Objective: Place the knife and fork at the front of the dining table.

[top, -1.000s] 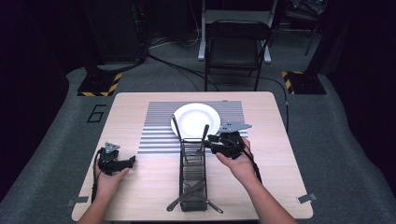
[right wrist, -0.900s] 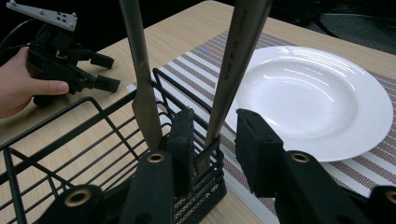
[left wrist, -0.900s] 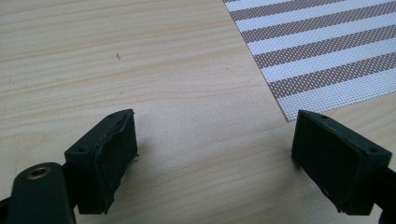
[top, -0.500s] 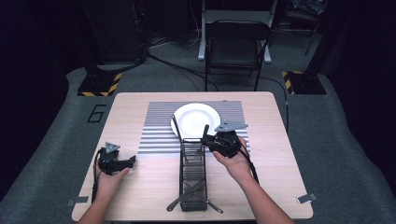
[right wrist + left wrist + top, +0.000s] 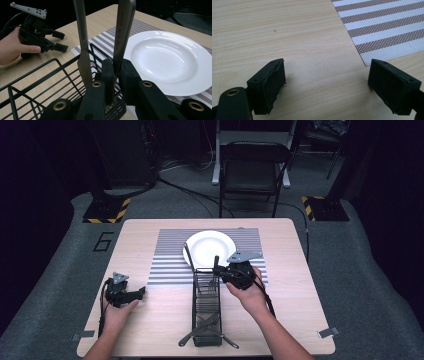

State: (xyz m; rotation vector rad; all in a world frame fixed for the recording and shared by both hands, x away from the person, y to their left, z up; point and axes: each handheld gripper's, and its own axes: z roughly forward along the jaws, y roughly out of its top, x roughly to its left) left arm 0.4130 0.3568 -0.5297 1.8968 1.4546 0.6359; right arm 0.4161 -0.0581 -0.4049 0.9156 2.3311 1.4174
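Observation:
A black wire cutlery basket (image 5: 206, 307) (image 5: 37, 82) lies on the wooden table, its far end against a white plate (image 5: 210, 247) (image 5: 170, 57). Two metal utensil handles rise from that end: one (image 5: 82, 37) stands free, the other (image 5: 123, 27) (image 5: 216, 262) sits between the jaws of my right gripper (image 5: 220, 275) (image 5: 116, 68). Those jaws have just been closing and now press on this handle. My left gripper (image 5: 137, 292) (image 5: 327, 85) (image 5: 58, 41) rests on the table left of the basket, open, with bare wood between its pads.
A striped placemat (image 5: 165, 260) (image 5: 387, 27) lies under the plate. More utensils stick out of the basket's near end (image 5: 200, 335). A folding chair (image 5: 252, 175) stands beyond the table's far edge.
My right gripper has shifted slightly left toward the basket's far end and its jaws have closed on the upright handle. The left hand has stayed put.

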